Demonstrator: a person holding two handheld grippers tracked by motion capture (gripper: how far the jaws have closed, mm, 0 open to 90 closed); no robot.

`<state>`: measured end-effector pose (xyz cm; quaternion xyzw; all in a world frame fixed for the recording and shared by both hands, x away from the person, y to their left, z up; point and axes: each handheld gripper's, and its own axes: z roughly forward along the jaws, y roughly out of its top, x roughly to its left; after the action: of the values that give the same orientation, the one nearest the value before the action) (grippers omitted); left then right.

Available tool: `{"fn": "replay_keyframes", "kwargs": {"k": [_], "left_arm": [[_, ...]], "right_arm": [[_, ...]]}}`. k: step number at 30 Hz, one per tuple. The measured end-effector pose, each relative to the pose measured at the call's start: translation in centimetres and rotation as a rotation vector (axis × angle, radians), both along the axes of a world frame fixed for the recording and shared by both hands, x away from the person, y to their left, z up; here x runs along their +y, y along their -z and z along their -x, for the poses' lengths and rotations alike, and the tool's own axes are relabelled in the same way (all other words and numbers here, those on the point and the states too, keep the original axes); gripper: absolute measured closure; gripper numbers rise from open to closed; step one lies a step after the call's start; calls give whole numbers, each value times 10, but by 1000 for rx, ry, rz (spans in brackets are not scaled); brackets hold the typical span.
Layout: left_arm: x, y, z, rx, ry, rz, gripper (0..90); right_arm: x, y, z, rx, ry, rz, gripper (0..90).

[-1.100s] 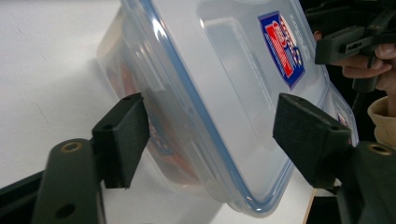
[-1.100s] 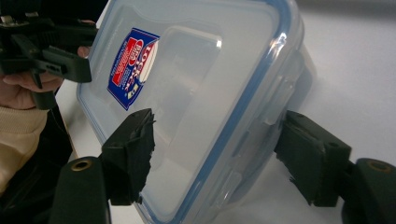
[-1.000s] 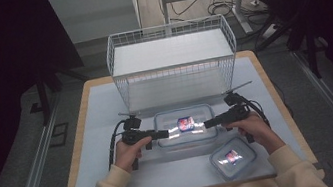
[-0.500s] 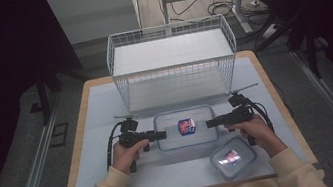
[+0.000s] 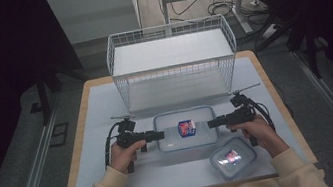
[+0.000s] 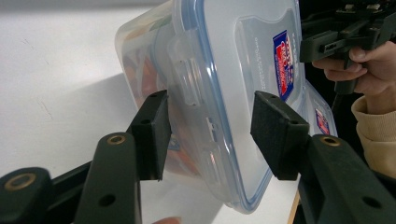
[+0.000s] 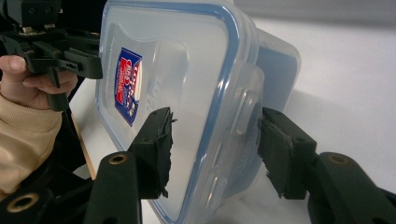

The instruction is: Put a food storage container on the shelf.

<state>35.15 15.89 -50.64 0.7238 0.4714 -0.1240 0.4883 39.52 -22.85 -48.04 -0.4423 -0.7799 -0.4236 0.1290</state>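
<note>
A clear lidded container [image 5: 172,140] with a blue seal and a red-blue label lies at the middle of the white mat. My left gripper [image 5: 161,135] straddles its left end and my right gripper [image 5: 209,123] its right end. In the left gripper view the jaws [image 6: 208,135] flank the container's latch end [image 6: 224,70], lid on one side and base on the other. The right gripper view has the jaws [image 7: 215,149] around the opposite latch end [image 7: 187,70]. Both pairs of jaws have just been closing on the container, and slim gaps remain at the pads.
A second, smaller lidded container [image 5: 233,158] sits at the front right, beside the person's right wrist. A white wire basket [image 5: 173,62] stands behind the gripped container. The wooden table edge [image 5: 74,133] frames the mat.
Both hands stay at the container's two ends. The jaws of each gripper have narrowed around it. The container has not moved.
</note>
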Motion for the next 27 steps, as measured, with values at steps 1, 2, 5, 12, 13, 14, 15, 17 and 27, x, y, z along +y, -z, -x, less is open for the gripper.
{"fn": "replay_keyframes", "kwargs": {"k": [1, 2, 5, 12, 13, 14, 15, 17, 27], "left_arm": [[0, 0, 0, -2, -1, -1, 487], [0, 0, 0, -2, -1, -1, 487], [-1, -1, 1, -4, -11, -1, 490], [0, -4, 3, -8, -40, 0, 508], [0, -4, 3, -7, -42, 3, 509], [0, -4, 3, -7, -42, 3, 510], [0, -4, 3, -7, -43, 3, 510], [0, -5, 4, -11, -45, 1, 512], [-1, -15, 7, -54, -50, -1, 514]], "right_arm": [[0, 0, 0, -1, 0, 2, 464], [0, 0, 0, -1, 0, 2, 464], [1, -1, 1, -5, 5, 5, 467], [3, -4, 4, -28, 21, 7, 484], [3, -4, 4, -29, 22, 6, 486], [2, -4, 4, -26, 24, 2, 487], [2, -4, 4, -26, 24, 2, 487], [2, -4, 4, -27, 26, -3, 491], [1, -14, 8, -69, 31, -20, 494]]}}
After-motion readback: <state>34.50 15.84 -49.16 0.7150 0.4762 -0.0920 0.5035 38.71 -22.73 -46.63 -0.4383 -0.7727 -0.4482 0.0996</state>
